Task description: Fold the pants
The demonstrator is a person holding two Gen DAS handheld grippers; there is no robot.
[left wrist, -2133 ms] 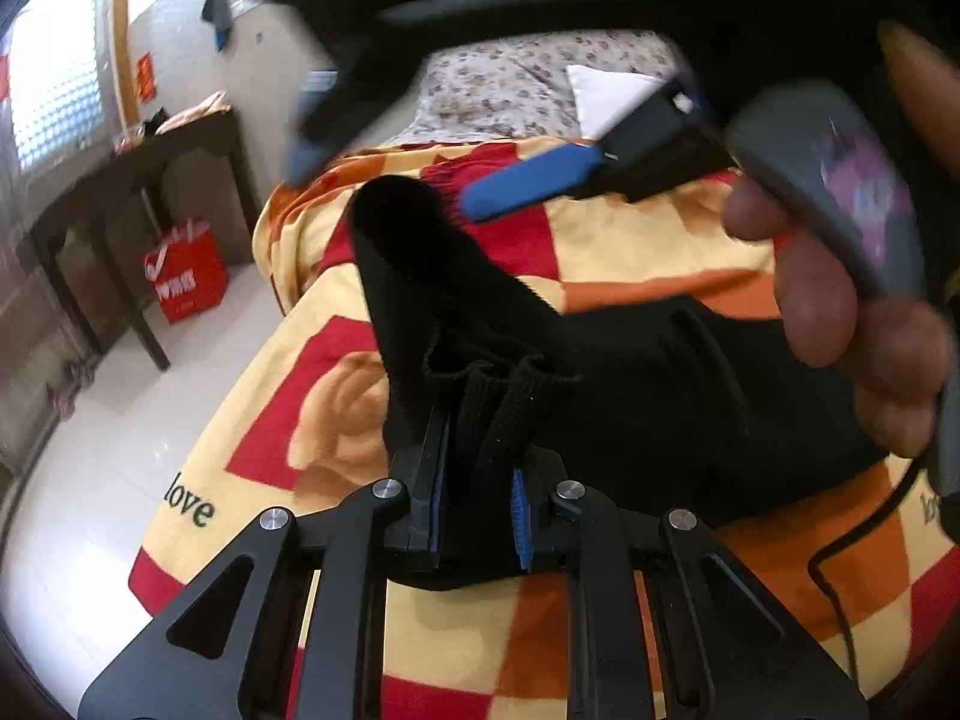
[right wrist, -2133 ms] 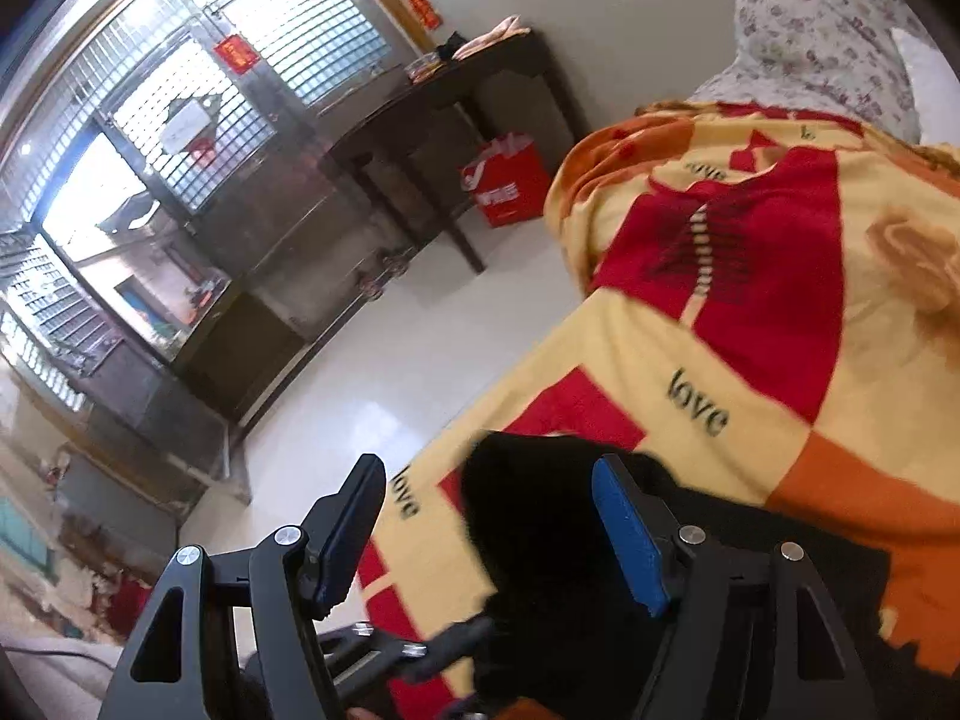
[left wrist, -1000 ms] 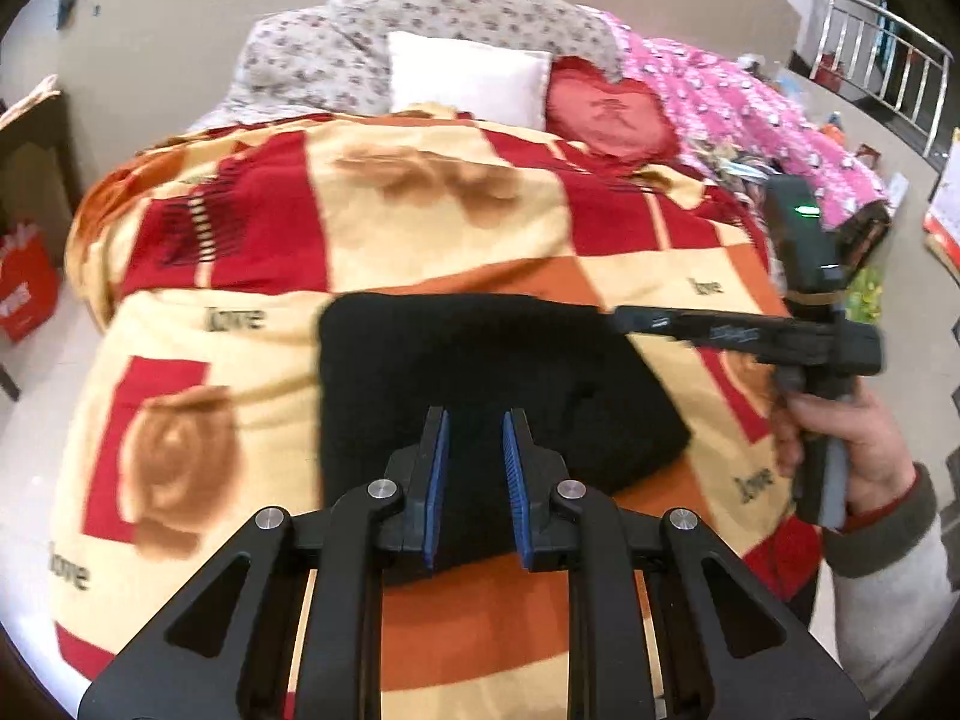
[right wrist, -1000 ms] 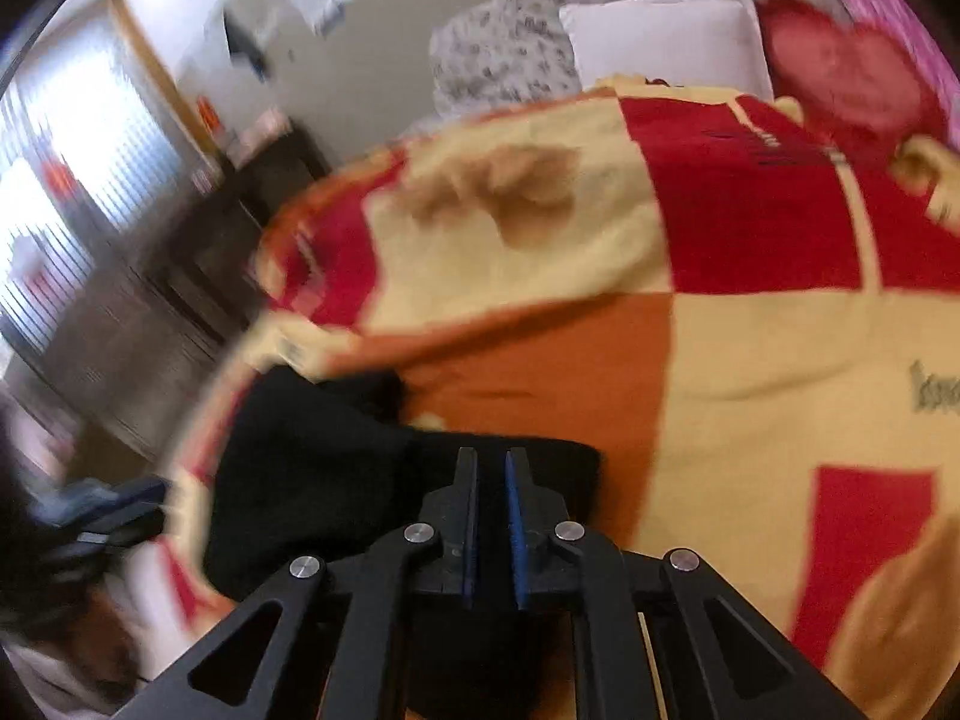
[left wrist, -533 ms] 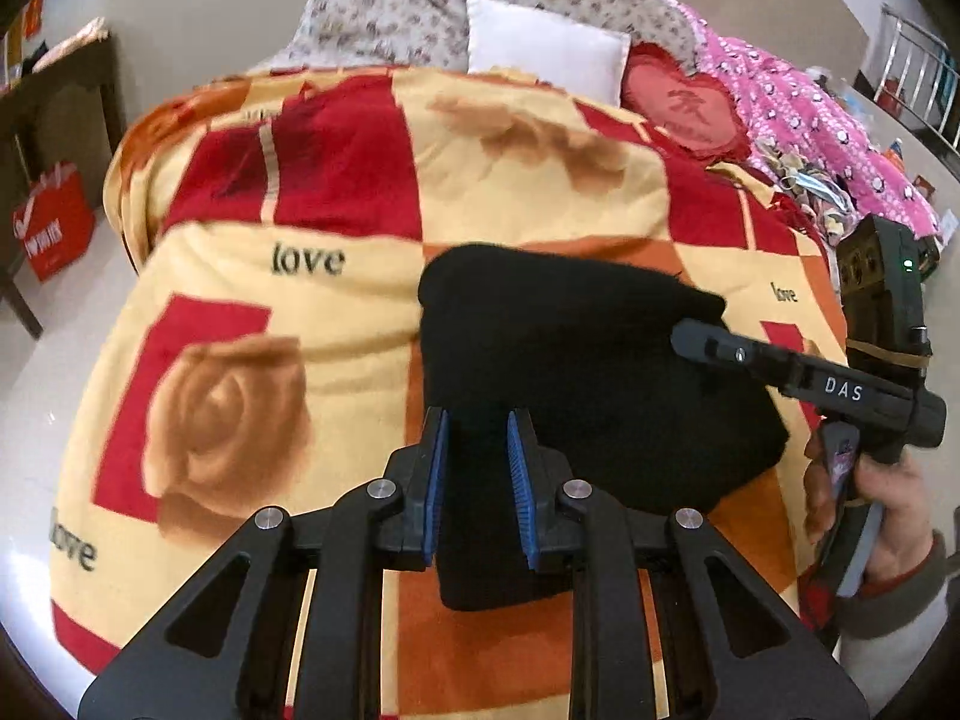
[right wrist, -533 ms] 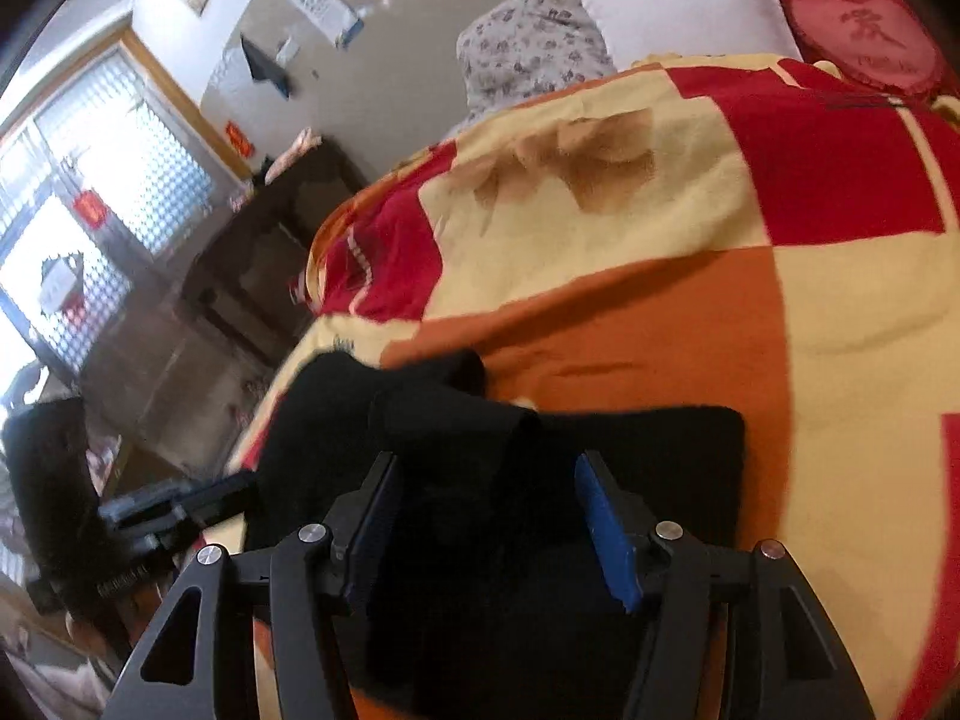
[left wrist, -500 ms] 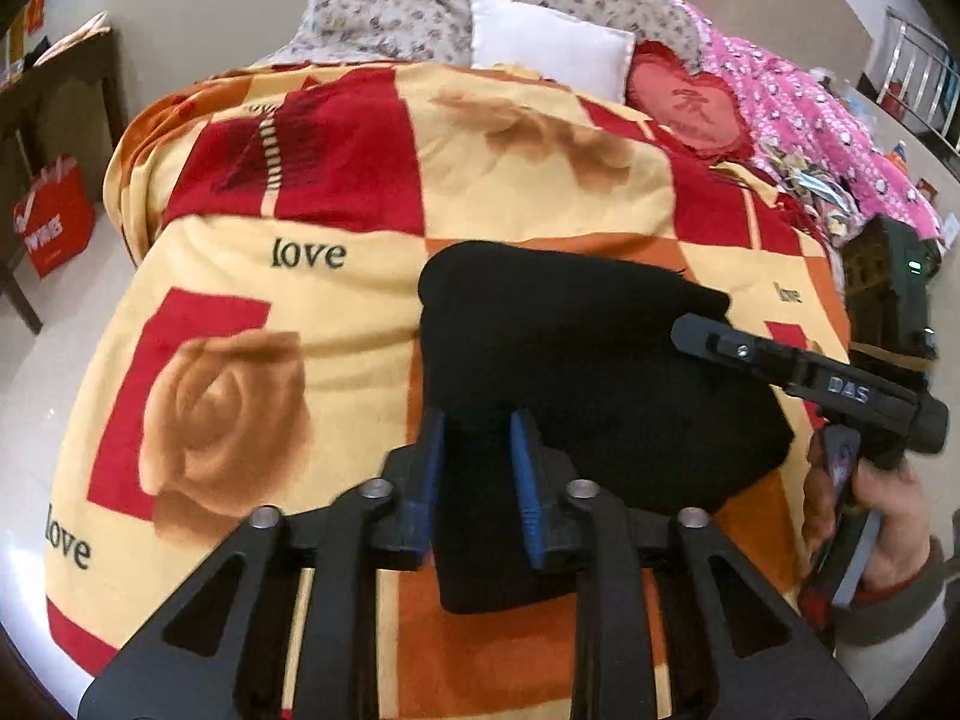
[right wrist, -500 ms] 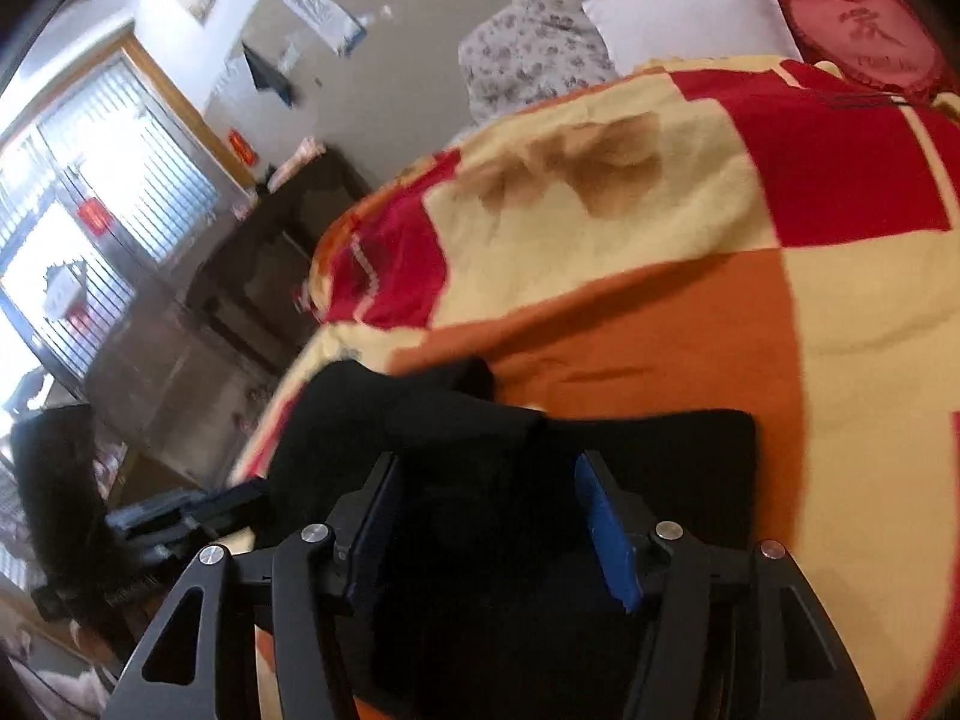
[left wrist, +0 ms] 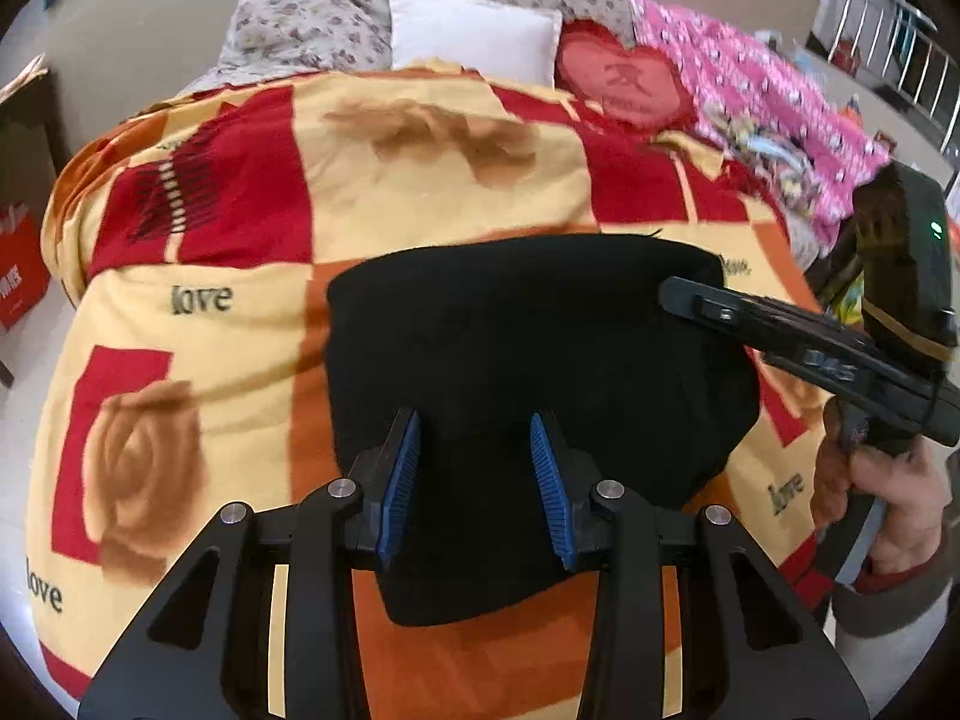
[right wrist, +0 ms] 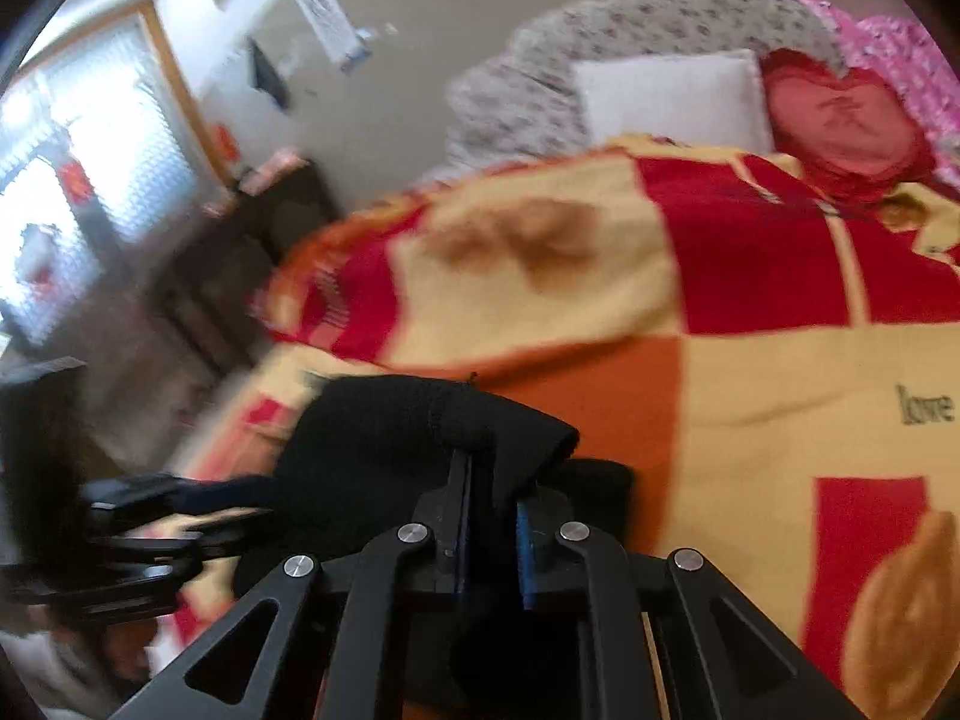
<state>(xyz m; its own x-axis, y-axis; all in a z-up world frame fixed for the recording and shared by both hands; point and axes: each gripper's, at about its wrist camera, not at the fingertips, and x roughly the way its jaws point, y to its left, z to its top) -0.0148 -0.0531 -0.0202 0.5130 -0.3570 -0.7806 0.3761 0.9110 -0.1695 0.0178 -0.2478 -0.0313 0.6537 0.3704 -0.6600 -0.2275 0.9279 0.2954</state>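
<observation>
Left claw (left wrist: 474, 474) first: its blue-padded fingers (left wrist: 401, 477) stand spread apart, hovering over the near edge of the black knit pants (left wrist: 528, 372), with nothing pinched between them. Over on the right claw (right wrist: 489, 519), it's the opposite story. The fingers are pressed close together with a raised fold of that same black fabric nipped between them, the cloth humping up over the tips.

The pants lie as a compact dark slab in the middle of the bed, on the red, yellow and orange checked fleece blanket (left wrist: 228, 252) printed with roses and "love". In the left wrist view the bundle looks broadly rectangular, slightly wider across than deep, its far edge lying parallel to the white square pillow (left wrist: 474, 36) and red heart-shaped cushion (left wrist: 618, 81) at the head of the bed. I can't tell waistband from cuffs in this black mass.

Handling, as I judge it: soft, light, thick knit. It drapes and bunches rather than holding a crease, and it should grip the fleece beneath rather than slide. Layers may peel apart if only the top one is caught. Best hold looks like a corner or folded edge, pinching through all the layers.
</observation>
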